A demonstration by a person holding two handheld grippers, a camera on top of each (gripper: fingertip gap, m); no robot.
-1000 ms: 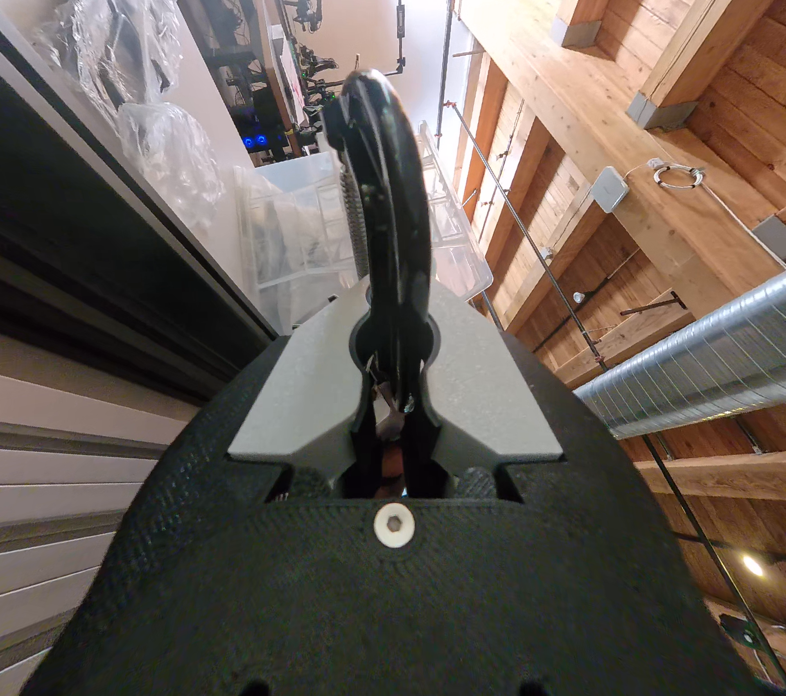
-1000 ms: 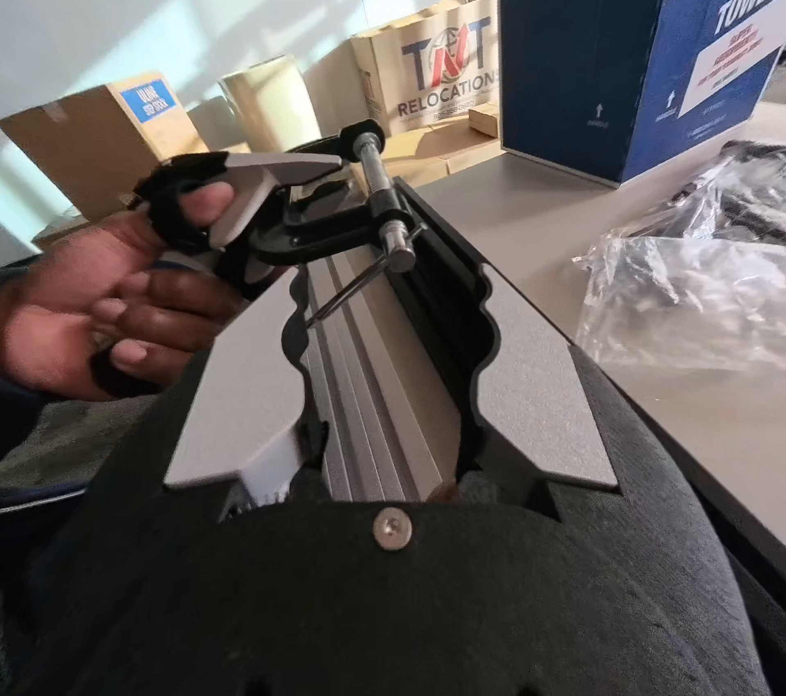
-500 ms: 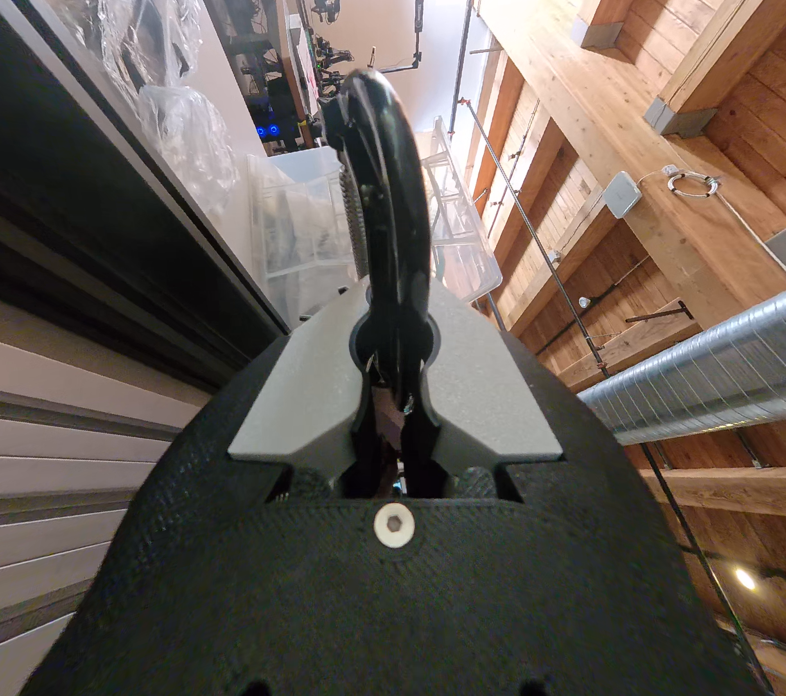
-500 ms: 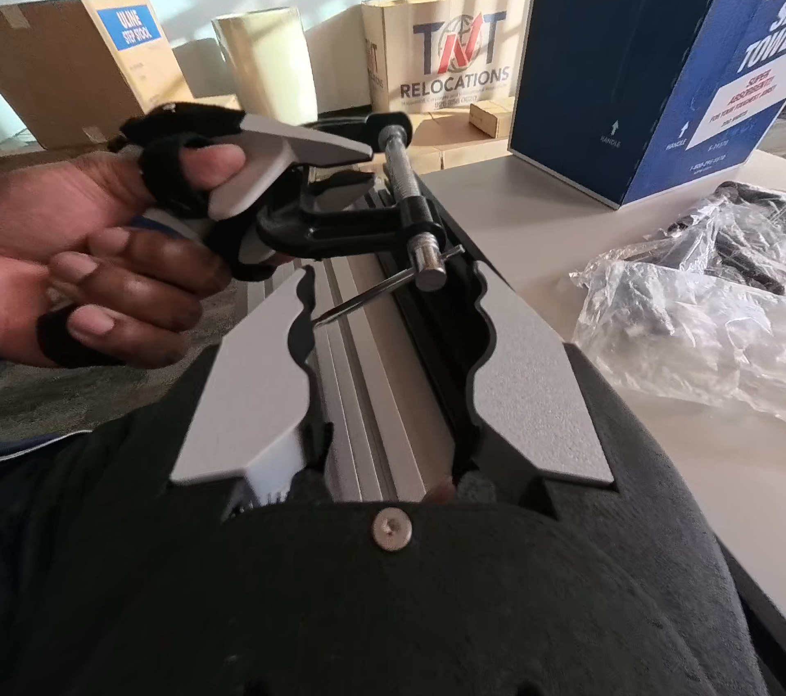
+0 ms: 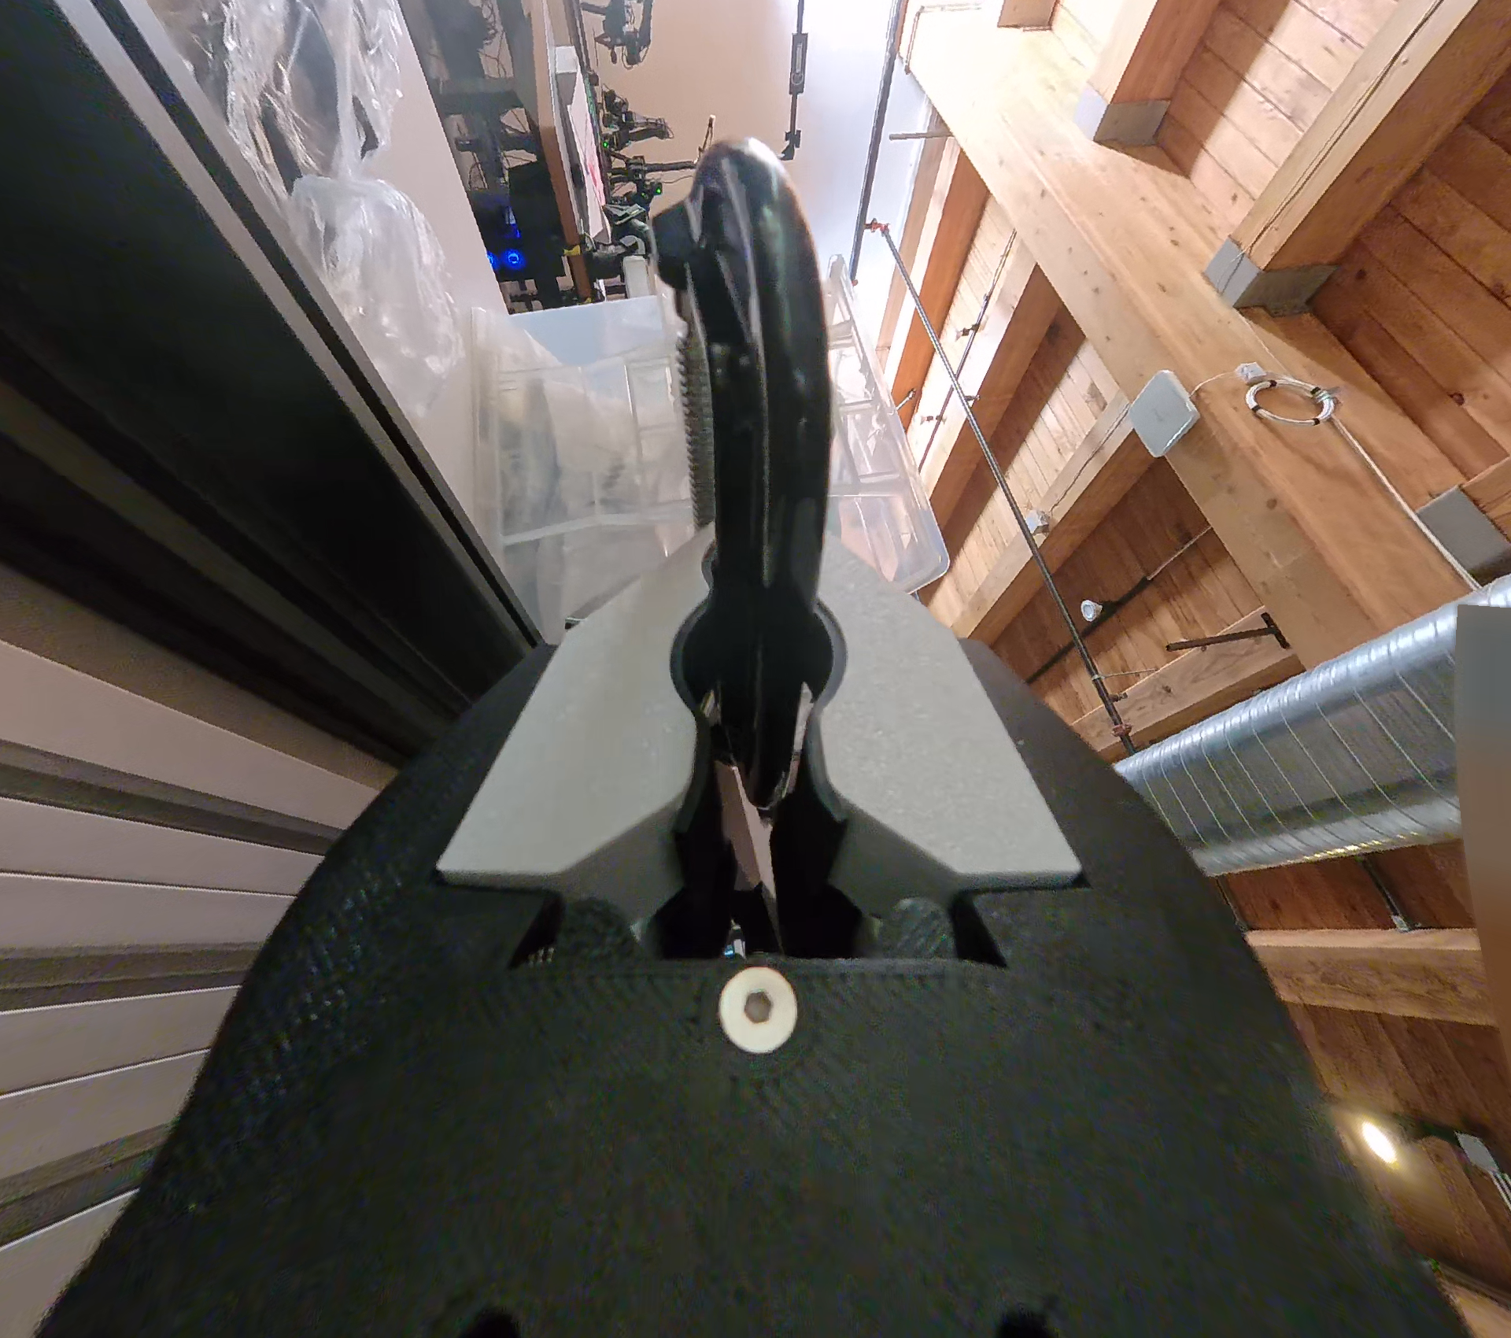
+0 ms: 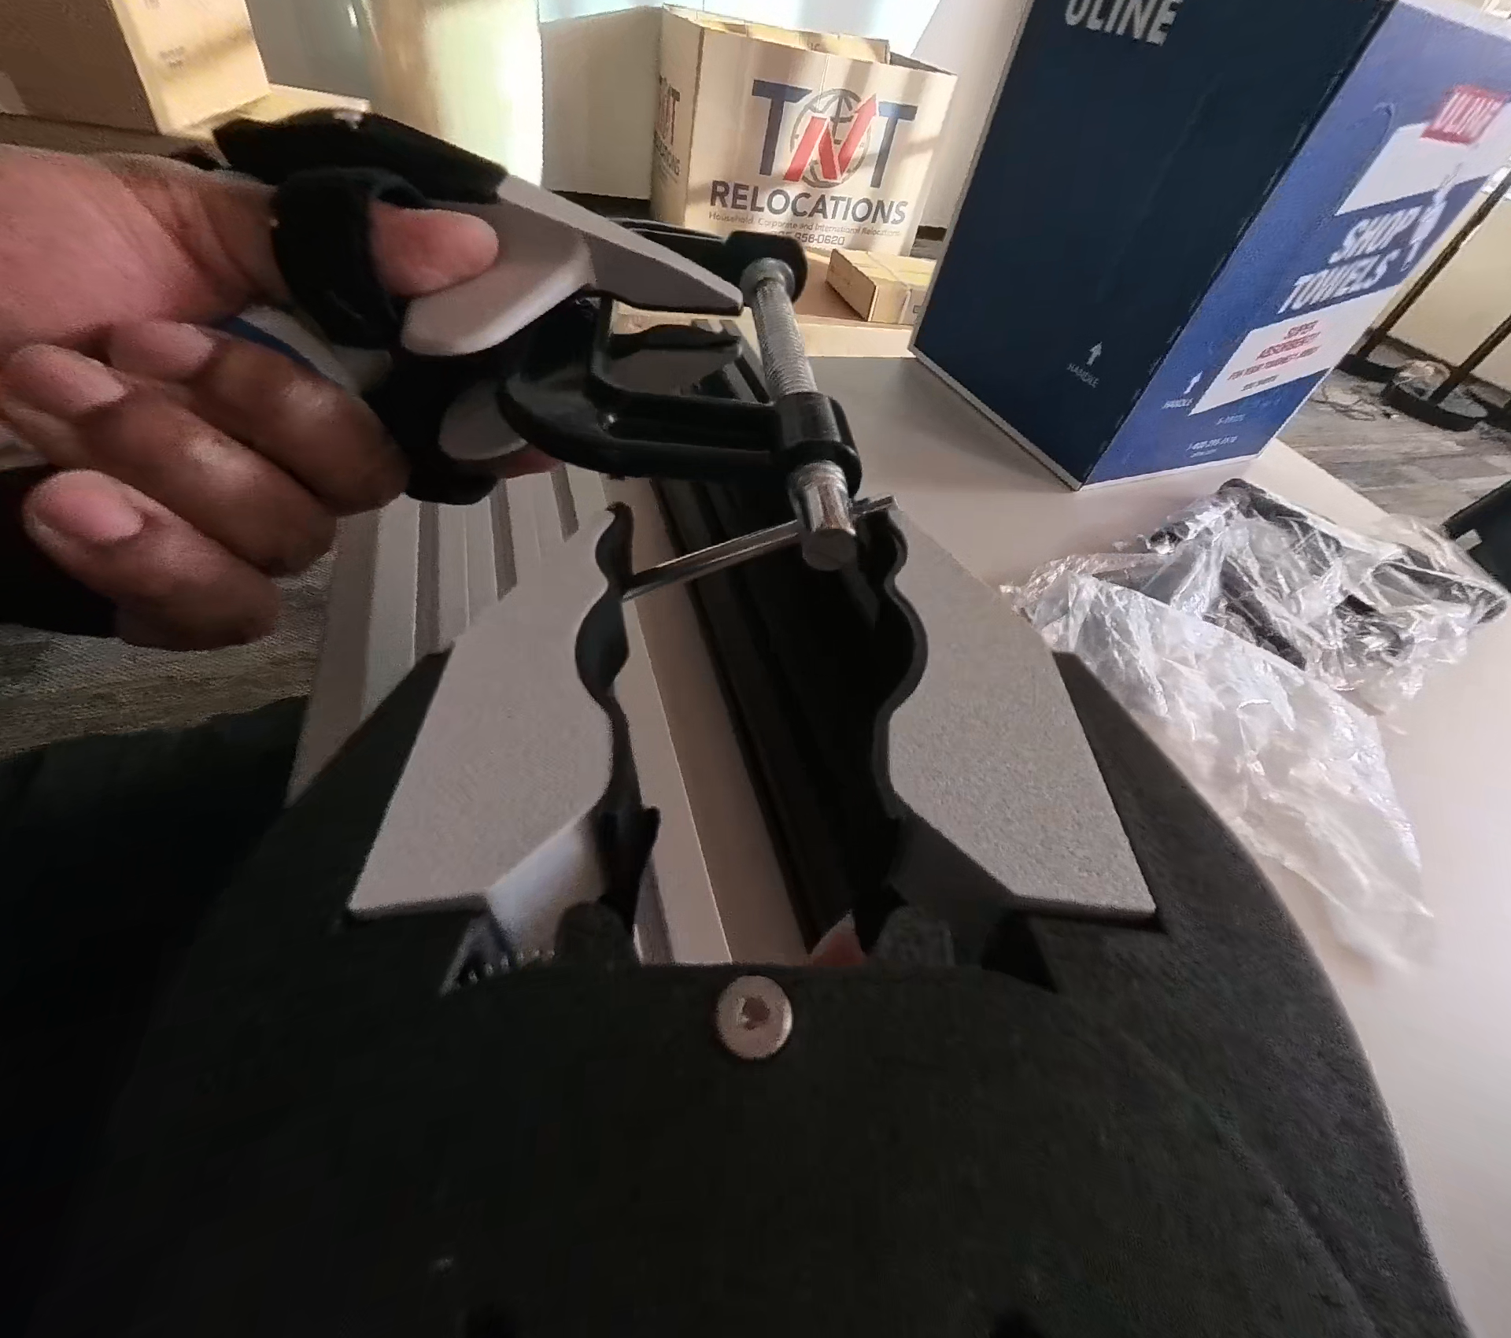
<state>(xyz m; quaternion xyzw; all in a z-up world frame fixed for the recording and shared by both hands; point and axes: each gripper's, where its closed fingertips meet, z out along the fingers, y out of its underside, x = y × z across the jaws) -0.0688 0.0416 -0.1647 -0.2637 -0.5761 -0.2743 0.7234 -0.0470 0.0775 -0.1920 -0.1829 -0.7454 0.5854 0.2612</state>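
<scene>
My left gripper (image 5: 756, 612) is shut on the frame of a black C-clamp (image 5: 764, 399), which points up beside the dark table edge (image 5: 245, 399). In the right wrist view a hand (image 6: 163, 334) holds that left gripper (image 6: 589, 358), still gripping the C-clamp (image 6: 679, 424) over the table's edge rail (image 6: 719, 767). The clamp's threaded screw (image 6: 781, 350) ends in a thin steel cross bar (image 6: 719, 559). My right gripper (image 6: 752, 530) is open, and the cross bar lies between its two fingertips. I cannot tell whether the clamp's jaw is around the table edge.
A large blue box (image 6: 1185, 219) stands on the pale table top (image 6: 940, 416), with crumpled plastic bags (image 6: 1226, 644) to its right front. Cardboard boxes (image 6: 801, 137) and a pale roll (image 6: 441, 56) sit behind. A clear plastic bin (image 5: 589, 432) is farther along the table.
The right gripper has come closer to the clamp, so the cross bar now sits between its fingertips. The left gripper still holds the clamp and has shifted only slightly.
</scene>
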